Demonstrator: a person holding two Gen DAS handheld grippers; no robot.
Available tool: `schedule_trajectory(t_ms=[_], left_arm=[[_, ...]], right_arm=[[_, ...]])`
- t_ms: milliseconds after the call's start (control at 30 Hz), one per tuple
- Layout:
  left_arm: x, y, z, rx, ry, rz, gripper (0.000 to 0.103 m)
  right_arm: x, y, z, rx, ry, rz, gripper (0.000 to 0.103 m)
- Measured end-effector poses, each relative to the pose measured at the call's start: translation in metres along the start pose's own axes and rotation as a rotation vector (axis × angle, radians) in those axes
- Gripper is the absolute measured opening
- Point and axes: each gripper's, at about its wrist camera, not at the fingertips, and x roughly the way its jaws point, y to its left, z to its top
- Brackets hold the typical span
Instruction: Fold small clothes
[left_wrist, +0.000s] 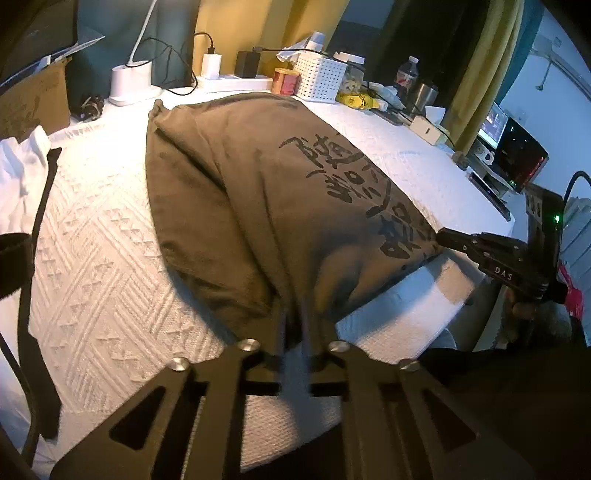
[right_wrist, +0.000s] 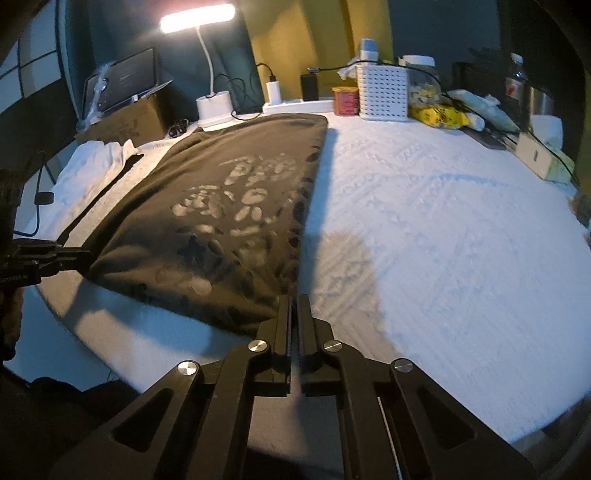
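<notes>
White cloth covers the bench (right_wrist: 443, 206); a brown shirt (left_wrist: 240, 177) lies folded lengthwise. Both grippers, left (left_wrist: 295, 325) and right (right_wrist: 294, 306), pinch its near corners. Next, I think, they carry this edge toward the far end.

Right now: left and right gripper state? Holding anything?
Left gripper: closed on the near edge of the brown shirt.
Right gripper: shut on the shirt's near right corner.

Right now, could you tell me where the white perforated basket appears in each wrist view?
Left wrist: white perforated basket at top centre, behind the brown shirt.
Right wrist: the basket at top, right of centre.
Shared landmark: the red tin stands just left of it.
</notes>
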Motion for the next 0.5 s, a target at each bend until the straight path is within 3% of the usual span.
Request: schedule_trajectory(t_ms=[33,100,133,333,500], left_arm=[[0.000,0.000,0.000,-0.006,0.002,-0.008,0.028],[0.000,-0.004,0.000,-0.009,-0.005,-0.025,0.055],[0.000,-0.008,0.000,0.000,-0.007,-0.022,0.059],[-0.006,-0.019,0.006,0.044,-0.037,0.046,0.060],[-0.010,-0.009,0.015,0.015,-0.074,0.079,0.060]], right_arm=[[0.000,-0.002,-0.001,0.007,0.006,-0.002,0.003],[0.000,-0.006,-0.003,0.022,0.009,0.010,0.003],[0.000,-0.007,-0.002,0.030,0.011,0.014,0.003],[-0.003,-0.012,0.003,0.055,0.018,0.003,0.003],[-0.005,-0.012,0.009,0.054,0.018,-0.011,0.003]])
